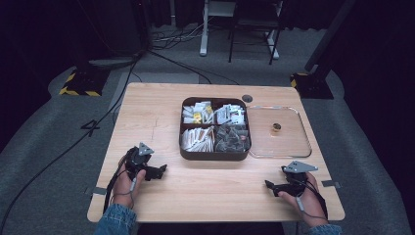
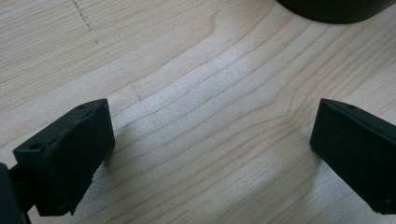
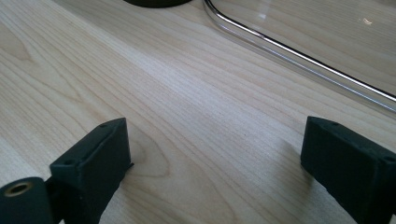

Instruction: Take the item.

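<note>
A dark brown box [image 1: 214, 155] with four compartments of small packets stands at the middle of the wooden table [image 1: 161, 196]. Its clear lid [image 1: 279, 132] lies flat beside it on the right, with a small gold knob [image 1: 276, 128] on top. My left gripper [image 1: 159, 171] rests on the table near the front left, open, with bare wood between its jaws [image 2: 212, 140]. My right gripper [image 1: 272, 184] rests near the front right, also open and holding nothing [image 3: 215, 149]. The box's dark edge [image 2: 334, 11] and the clear lid's rim [image 3: 299, 56] lie just ahead of the jaws.
A round cable hole [image 1: 247, 98] sits in the table behind the box. On the grey floor, cables [image 1: 63, 152] run past the table's left side. Stands with yellow-black bases [image 1: 78, 83] and chair legs [image 1: 249, 44] are behind the table.
</note>
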Action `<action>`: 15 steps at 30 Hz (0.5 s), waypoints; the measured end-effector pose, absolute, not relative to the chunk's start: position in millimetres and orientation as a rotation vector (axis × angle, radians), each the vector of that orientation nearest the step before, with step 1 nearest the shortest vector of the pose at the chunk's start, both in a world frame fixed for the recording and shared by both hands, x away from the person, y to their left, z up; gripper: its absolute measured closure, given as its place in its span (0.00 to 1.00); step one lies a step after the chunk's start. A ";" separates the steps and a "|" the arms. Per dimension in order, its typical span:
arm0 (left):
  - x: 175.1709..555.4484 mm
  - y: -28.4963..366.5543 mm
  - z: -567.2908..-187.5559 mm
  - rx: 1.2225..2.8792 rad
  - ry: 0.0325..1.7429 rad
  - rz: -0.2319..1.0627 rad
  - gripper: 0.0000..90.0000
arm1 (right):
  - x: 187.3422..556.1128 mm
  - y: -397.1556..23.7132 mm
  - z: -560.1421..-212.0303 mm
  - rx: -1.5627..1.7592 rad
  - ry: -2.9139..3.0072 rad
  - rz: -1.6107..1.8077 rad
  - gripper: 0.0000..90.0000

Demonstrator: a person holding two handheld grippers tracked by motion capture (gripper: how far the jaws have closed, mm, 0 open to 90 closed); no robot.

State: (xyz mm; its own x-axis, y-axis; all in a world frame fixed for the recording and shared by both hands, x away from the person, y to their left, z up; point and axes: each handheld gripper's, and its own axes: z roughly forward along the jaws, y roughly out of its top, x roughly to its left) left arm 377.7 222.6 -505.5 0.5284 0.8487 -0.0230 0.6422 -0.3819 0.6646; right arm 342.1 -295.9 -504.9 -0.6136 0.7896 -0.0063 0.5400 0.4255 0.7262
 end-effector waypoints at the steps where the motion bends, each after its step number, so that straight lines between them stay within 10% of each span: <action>1: 377.7 222.5 -505.6 2.144 1.205 0.432 0.00 | 342.0 -295.7 -504.9 1.139 2.336 1.000 0.09; 15: 378.0 222.6 -505.5 2.146 1.203 0.432 0.00 | 340.1 -297.2 -503.1 1.120 2.327 1.046 0.30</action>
State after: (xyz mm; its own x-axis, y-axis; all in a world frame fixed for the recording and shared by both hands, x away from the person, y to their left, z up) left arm 378.0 222.6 -505.5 0.5285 0.8487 -0.0216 0.6411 -0.3824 0.6654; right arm 340.1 -297.2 -503.1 -0.6241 0.7813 0.0015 0.5199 0.4139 0.7473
